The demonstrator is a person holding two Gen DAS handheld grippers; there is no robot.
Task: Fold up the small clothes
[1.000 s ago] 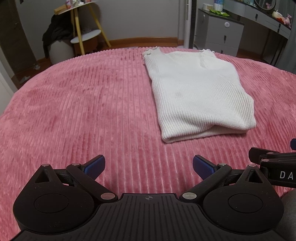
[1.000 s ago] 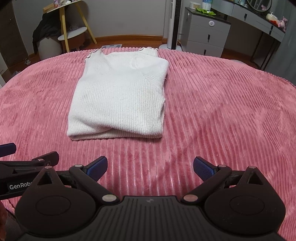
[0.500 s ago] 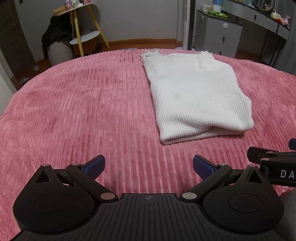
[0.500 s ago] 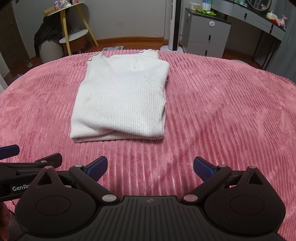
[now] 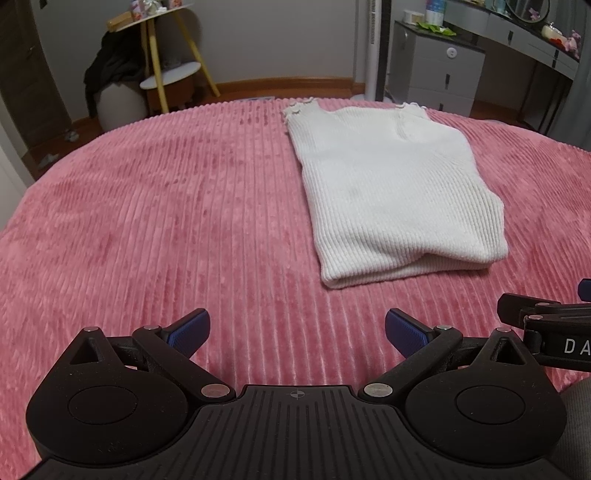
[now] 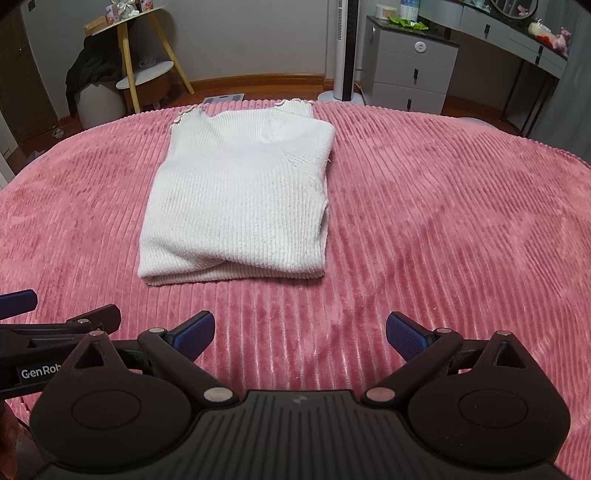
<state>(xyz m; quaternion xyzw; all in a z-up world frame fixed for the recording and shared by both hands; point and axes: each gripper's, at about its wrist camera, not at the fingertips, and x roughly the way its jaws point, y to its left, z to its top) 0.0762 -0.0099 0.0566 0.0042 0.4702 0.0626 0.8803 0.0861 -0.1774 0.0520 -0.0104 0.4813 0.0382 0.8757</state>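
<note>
A white ribbed knit top (image 5: 391,192) lies folded into a rectangle on the pink ribbed bedspread (image 5: 166,221); it also shows in the right wrist view (image 6: 240,199). Its folded edge faces me and its frilled shoulder straps lie at the far end. My left gripper (image 5: 297,332) is open and empty, hovering over the bedspread short of the top and to its left. My right gripper (image 6: 300,332) is open and empty, short of the top and a little to its right. Each gripper shows at the edge of the other's view.
The bedspread (image 6: 443,221) stretches wide on both sides of the top. Beyond the bed stand a yellow-legged side table (image 5: 166,62), a grey drawer unit (image 6: 410,62), a tower fan (image 6: 345,48) and a desk (image 6: 517,33).
Both grippers have drawn back slightly and risen a little, so the top sits a bit farther off. The top has not moved. Both grippers stay open.
</note>
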